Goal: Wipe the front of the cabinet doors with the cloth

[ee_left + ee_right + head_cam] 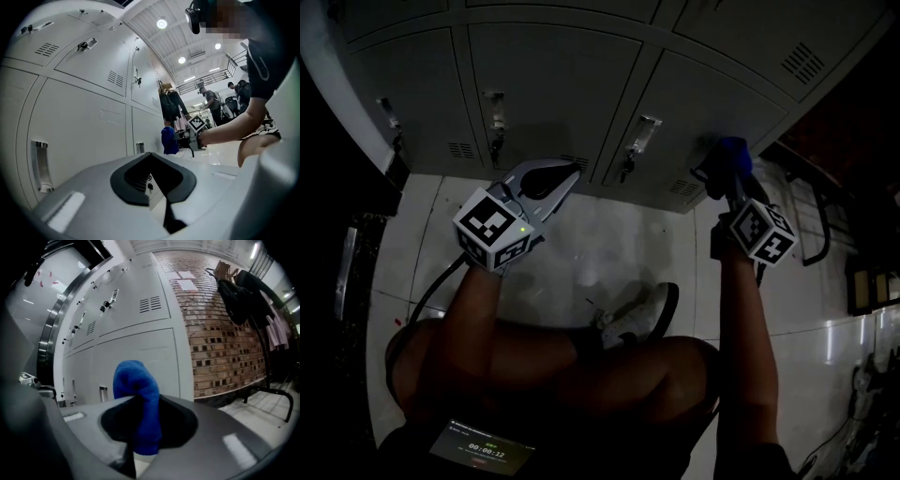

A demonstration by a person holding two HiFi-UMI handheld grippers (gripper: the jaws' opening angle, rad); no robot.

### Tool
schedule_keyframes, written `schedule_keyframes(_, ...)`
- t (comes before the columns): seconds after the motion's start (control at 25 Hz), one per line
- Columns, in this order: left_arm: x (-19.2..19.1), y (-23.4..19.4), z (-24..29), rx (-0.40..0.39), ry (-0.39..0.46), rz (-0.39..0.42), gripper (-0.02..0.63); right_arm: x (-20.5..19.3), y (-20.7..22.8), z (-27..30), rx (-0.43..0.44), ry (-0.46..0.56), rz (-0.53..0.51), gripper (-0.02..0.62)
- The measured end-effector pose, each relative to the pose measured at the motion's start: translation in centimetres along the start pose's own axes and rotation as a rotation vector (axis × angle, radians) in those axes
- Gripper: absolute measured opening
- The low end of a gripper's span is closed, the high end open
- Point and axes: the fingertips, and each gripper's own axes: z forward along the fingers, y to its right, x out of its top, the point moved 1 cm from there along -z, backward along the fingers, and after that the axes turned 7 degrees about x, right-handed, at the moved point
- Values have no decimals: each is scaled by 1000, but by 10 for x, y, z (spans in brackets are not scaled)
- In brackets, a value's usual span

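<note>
Grey cabinet doors fill the top of the head view, each with a handle and a lock. My right gripper is shut on a blue cloth and holds it at the lower corner of the rightmost door, near its vent. Its own view shows the cloth bunched between the jaws in front of a lower door; whether it touches the door I cannot tell. My left gripper hangs low before the middle doors, shut and empty. From there the cloth shows further along the row.
The person's bent leg and white shoe rest on the glossy tiled floor. A device with a timer lies in the lap. A metal rack stands right. Coats on a rail hang by the brick wall.
</note>
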Motion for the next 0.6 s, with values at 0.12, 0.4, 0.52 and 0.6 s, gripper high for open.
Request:
schedule_keyframes(0.12,1,1,-1,-4,7,3,5,-9,-32,9,52,-33,-24,80)
schedule_keyframes(0.4,7,5,0,-12,23,7,5,-42,-82,40,112,-104,-43,80)
schedule_keyframes(0.52,6,7,-1,-17,24,6,5,-59,-98,53,126,-133,-40,80)
schedule_keyframes(0.6,7,6,-1,-15,26,6,5,-70,-106,61,135,-147,-42,80)
